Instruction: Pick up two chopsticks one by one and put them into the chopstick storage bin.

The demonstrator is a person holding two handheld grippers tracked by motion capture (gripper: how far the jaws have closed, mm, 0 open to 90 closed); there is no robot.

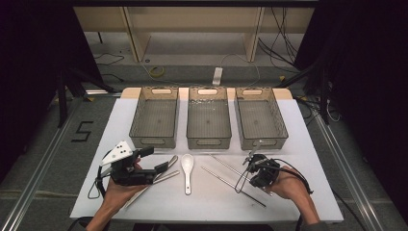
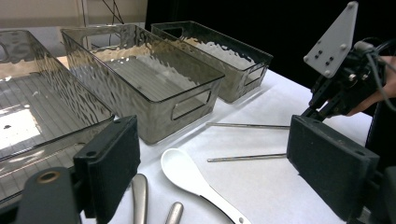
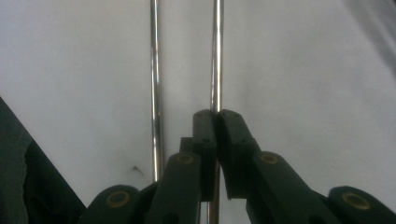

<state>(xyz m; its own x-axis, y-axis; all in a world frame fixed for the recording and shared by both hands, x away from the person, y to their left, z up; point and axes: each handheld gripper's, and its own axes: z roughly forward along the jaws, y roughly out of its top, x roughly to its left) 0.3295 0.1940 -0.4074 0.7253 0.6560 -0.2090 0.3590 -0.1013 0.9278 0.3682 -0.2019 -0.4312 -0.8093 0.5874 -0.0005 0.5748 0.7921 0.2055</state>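
Two metal chopsticks lie side by side on the white table right of centre. My right gripper [image 1: 252,169] points down at them, and its jaws [image 3: 215,115] are shut on one chopstick [image 3: 216,56]. The other chopstick [image 3: 154,70] lies free just beside it. My left gripper [image 1: 154,160] hovers at the front left, jaws wide open with nothing between them [image 2: 219,163]. A white ceramic spoon [image 1: 186,169] lies at the table's centre, ahead of the open jaws [image 2: 187,173]. Two metal spoons [image 1: 166,167] lie beneath the left gripper, their handles [image 2: 139,200] showing.
Three grey translucent bins stand in a row at the back of the table: left [image 1: 153,142], middle [image 1: 209,143] and right [image 1: 263,142], all empty. The right gripper [image 2: 345,88] appears far off in the left gripper view. A white sheet [image 1: 308,192] covers the table.
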